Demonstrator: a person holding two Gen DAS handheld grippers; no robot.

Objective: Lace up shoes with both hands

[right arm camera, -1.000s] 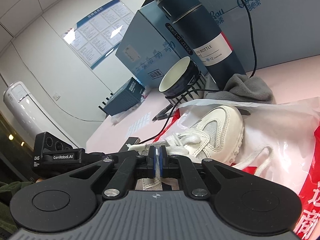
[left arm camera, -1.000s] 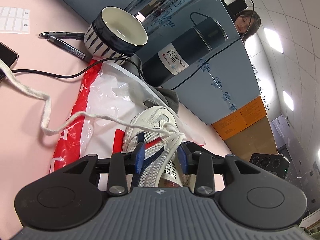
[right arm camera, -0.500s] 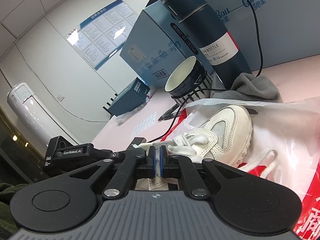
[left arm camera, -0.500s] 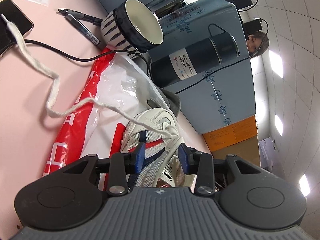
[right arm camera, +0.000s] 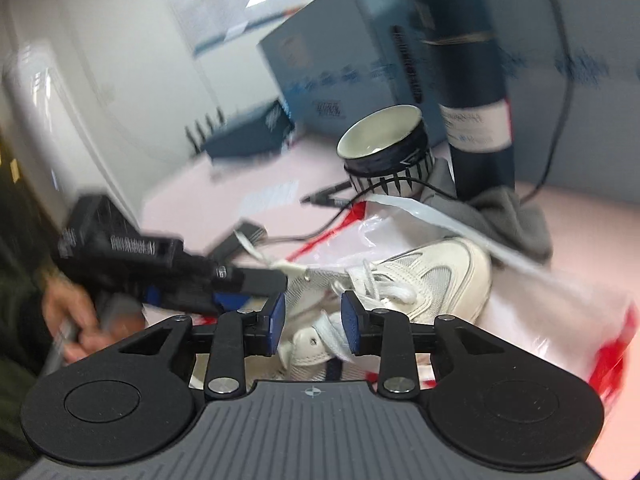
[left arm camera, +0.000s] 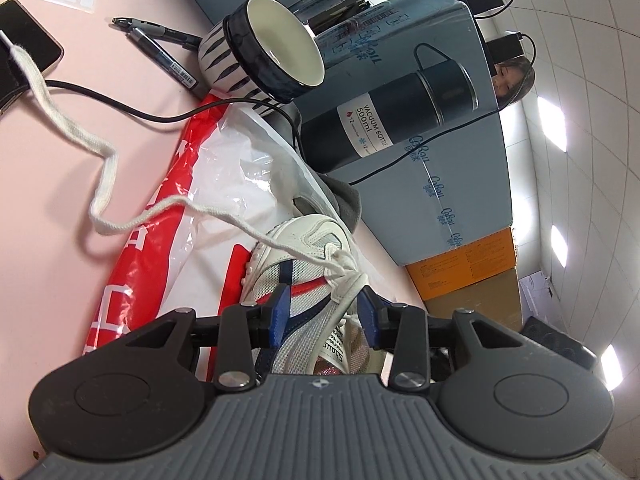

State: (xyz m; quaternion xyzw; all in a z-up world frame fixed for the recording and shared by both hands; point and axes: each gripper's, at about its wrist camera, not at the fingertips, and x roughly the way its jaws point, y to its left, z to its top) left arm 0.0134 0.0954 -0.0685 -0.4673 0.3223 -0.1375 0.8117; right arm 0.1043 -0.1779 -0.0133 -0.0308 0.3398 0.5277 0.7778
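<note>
A white sneaker [left arm camera: 304, 264] with red and navy trim lies on a red and white plastic bag [left arm camera: 192, 208]. Its white lace [left arm camera: 100, 168] trails left across the pink table to a phone. My left gripper [left arm camera: 323, 312] is open, its blue pads either side of the shoe's laced top. In the blurred right wrist view the same sneaker [right arm camera: 420, 280] lies ahead, and my right gripper [right arm camera: 312, 322] is open over the shoe's opening with nothing between the pads. The left gripper's body [right arm camera: 168, 268] reaches in from the left there.
A striped bowl [left arm camera: 272, 56], a dark vacuum bottle [left arm camera: 388, 120], a grey cloth [right arm camera: 504, 220], two pens [left arm camera: 160, 48], a black cable [left arm camera: 120, 104] and a phone [left arm camera: 24, 56] sit around the shoe. Blue cartons [left arm camera: 460, 160] stand behind.
My right gripper has opened and let go of the lace, and it has swung fast, blurring its view. The left gripper has tilted a little and stays open at the shoe.
</note>
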